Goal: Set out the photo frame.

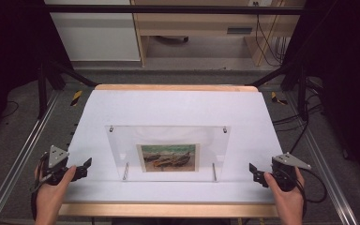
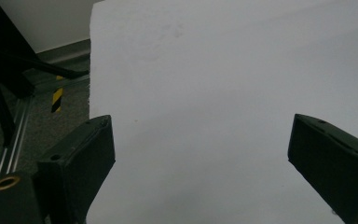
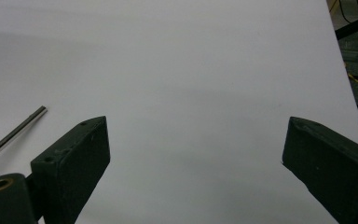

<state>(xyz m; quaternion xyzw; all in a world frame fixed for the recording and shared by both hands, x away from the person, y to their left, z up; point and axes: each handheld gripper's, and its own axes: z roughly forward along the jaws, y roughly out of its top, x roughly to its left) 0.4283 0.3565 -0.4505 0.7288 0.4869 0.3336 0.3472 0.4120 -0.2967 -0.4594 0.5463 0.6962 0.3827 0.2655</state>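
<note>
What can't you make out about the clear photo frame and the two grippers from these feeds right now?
- Clear frame: high view is too blurred to tell whether its panels are fastened together.
- Picture inside: too small to read beyond boats.
- Metal post: right gripper view's left edge cuts it off.
- Left gripper, right gripper: both open, holding nothing.

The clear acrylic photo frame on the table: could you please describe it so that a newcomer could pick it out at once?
Start at the white table, with a gripper held at each near corner. Midway between them, toward the near edge, lies the clear acrylic photo frame, a see-through rectangular panel. It alone holds a small picture of beached boats, with small metal studs at its far corners and two metal rods at its near edge.
</note>
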